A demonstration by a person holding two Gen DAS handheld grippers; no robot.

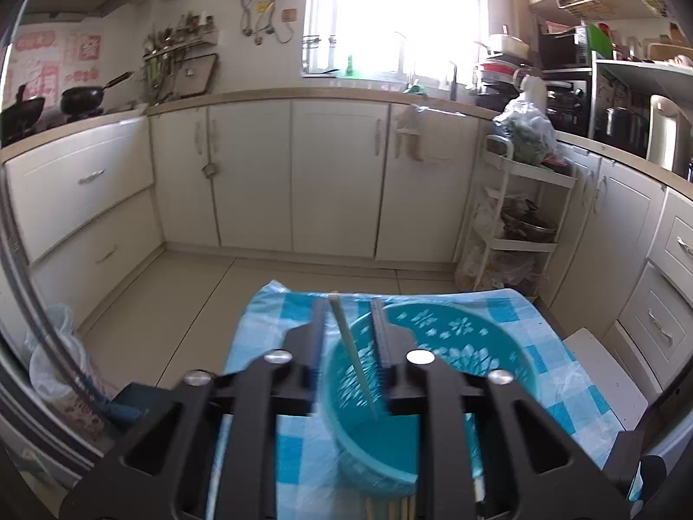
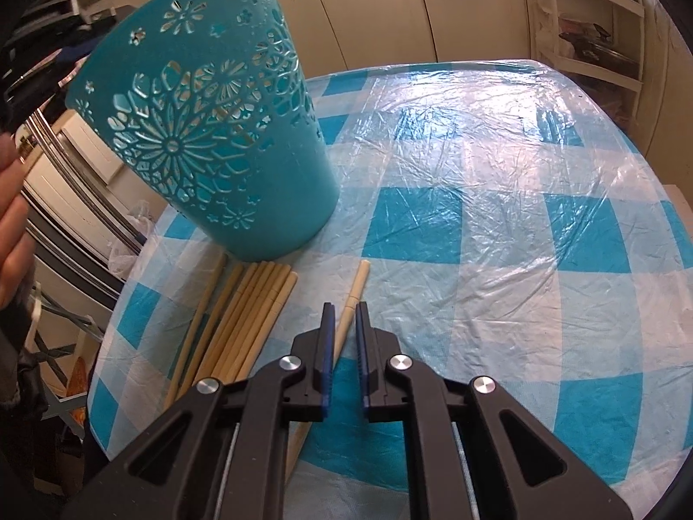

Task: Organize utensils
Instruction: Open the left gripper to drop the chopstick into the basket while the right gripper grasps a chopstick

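Loose chopstick (image 1: 353,355), seemingly, between left tool (image 1: 348,303) fingers

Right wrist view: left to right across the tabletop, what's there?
Bundle of chopsticks → single chopstick between the right gripper fingers → bare checked tablecloth. The teal holder stands behind the bundle, so it is left out of the order.

Left tool (image 1: 348,303) jaws stand apart, angled slightly down; right tool (image 2: 344,305) nearly closed, pointing steeply down.
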